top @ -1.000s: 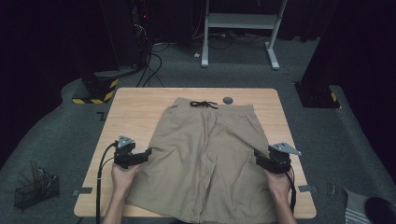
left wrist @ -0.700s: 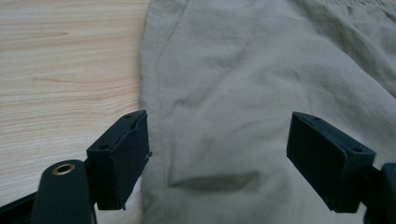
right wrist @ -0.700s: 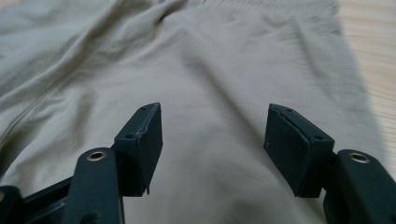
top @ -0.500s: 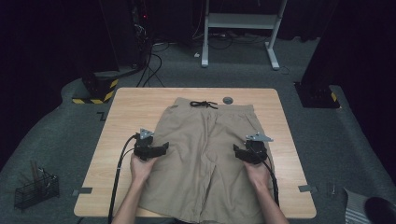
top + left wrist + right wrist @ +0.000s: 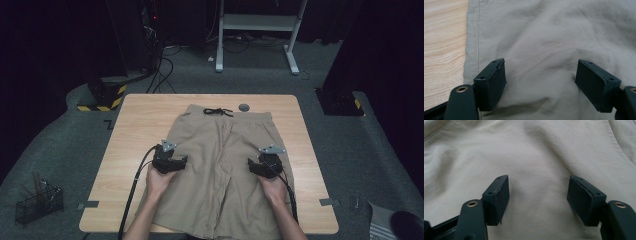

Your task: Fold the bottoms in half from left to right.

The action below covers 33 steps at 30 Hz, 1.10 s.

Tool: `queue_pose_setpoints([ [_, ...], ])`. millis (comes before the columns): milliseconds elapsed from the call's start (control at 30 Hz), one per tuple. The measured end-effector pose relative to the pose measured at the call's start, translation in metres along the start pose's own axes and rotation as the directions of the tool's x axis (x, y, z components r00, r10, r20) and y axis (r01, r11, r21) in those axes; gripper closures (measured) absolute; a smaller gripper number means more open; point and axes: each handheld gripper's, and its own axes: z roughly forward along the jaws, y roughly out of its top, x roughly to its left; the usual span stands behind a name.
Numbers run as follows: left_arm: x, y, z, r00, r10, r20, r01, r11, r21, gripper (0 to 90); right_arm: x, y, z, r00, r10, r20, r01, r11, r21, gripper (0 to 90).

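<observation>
The left gripper (image 5: pixel 186 161) hovers low over the left leg of the soft tan cloth shorts (image 5: pixel 222 150), near the side seam. Its jaws stand wide apart with nothing between them but the cloth below. The shorts lie flat in the middle of the pale wooden worktop (image 5: pixel 135 135), with the waist at the far side and the two legs coming toward the person. A thin black drawstring (image 5: pixel 218 111) sits at the waistband, and a small round grey thing (image 5: pixel 244 107) lies on the wood just beyond it. The right gripper (image 5: pixel 250 164) hovers over the right leg in the same way. Its jaws have just been opening and stand wide apart, with no fold pinched between them.

The step looks like getting ready to grab the shorts with both hands. To do it well, each gripper should push down a little so the cloth bunches up between the jaws, then close. Both sides should pinch at the same height, so the shorts lift evenly.

The cloth is thin, smooth and floppy, with soft wrinkles and a stitched seam down the edge. The wood is hard and flat with fine lines. The jaws are dark, blocky and stiff.
</observation>
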Motion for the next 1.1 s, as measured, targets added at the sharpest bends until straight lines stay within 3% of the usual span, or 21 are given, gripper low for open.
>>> queue_pose_setpoints([
  [500, -0.007, -0.005, -0.005, 0.9995, -0.026, -0.020, 0.026, 0.9997, 0.000, 24.9, 0.003, -0.004, -0.004, 1.0000, 0.001, 0.002, -0.001, 1.000, 0.001, 34.2],
  [1100, -0.020, -0.019, -0.021, 0.9996, -0.018, -0.020, 0.018, 0.9998, -0.001, 24.9, 0.008, -0.013, -0.014, 0.9997, -0.019, -0.018, 0.019, 1.000, -0.002, 34.4],
])
